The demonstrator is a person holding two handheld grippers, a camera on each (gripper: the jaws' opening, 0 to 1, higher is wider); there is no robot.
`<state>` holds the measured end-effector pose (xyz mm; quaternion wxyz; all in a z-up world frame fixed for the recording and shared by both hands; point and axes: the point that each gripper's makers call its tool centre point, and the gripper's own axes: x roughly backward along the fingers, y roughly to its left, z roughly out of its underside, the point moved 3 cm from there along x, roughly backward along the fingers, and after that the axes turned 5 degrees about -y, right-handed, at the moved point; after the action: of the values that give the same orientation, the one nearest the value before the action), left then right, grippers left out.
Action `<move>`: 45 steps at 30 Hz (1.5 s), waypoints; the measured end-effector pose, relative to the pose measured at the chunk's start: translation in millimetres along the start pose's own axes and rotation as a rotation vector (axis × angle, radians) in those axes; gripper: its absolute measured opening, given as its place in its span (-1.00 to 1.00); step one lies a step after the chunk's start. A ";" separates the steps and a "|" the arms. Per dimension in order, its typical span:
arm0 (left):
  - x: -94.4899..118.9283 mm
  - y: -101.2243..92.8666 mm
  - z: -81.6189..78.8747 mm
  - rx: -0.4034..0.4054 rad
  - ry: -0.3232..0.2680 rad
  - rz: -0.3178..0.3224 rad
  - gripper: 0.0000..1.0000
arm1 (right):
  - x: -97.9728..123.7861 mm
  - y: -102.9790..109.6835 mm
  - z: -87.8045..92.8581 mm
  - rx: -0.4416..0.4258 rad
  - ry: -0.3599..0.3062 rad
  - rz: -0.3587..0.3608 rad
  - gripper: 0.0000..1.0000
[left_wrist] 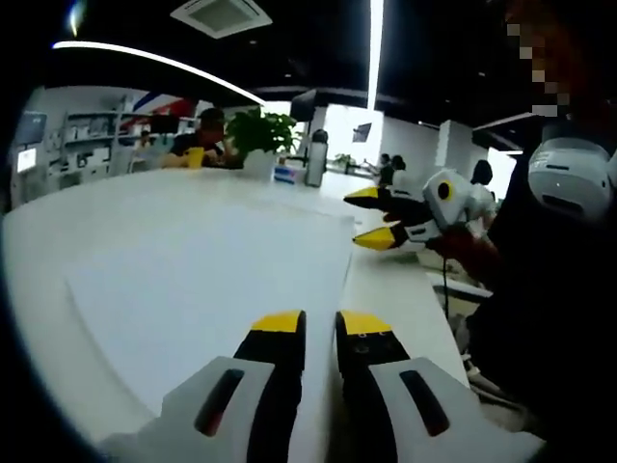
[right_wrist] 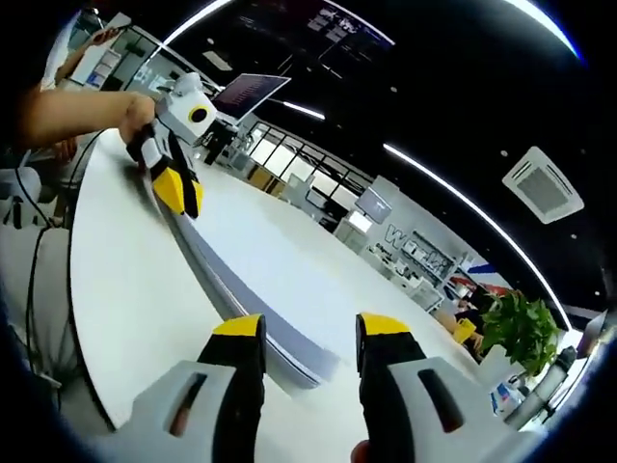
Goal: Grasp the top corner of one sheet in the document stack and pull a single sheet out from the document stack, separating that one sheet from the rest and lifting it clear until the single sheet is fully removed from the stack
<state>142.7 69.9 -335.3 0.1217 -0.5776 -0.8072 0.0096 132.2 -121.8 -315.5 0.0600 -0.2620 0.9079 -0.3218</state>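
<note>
A large white sheet [left_wrist: 212,280] spreads out in front of my left gripper [left_wrist: 322,323], whose yellow-tipped jaws stand almost together on its near edge. In the right gripper view the left gripper [right_wrist: 178,193] pinches the far corner of the sheet [right_wrist: 289,270], and a grey band runs under the sheet's raised edge. Whether more sheets lie beneath it is hidden. My right gripper [right_wrist: 311,328] stands open, its jaws wide apart on either side of the sheet's near corner without touching it. In the left gripper view the right gripper [left_wrist: 366,217] hovers open over the sheet's right edge.
The long white table [left_wrist: 395,289] curves away, with its edge close on the person's side [right_wrist: 125,289]. A potted plant [left_wrist: 262,130], a grey bottle [left_wrist: 316,159] and seated people stand at the far end. The person holding the grippers fills the right of the left gripper view.
</note>
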 end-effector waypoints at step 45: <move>-1.9 -10.8 -3.1 -0.029 -0.033 0.009 -0.71 | -37.3 22.4 -7.6 0.678 -0.110 -0.107 -0.96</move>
<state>133.9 64.1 -330.9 0.0998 -0.5826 -0.8066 0.0081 152.3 -83.8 -325.6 0.1755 -0.2912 0.7298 -0.5931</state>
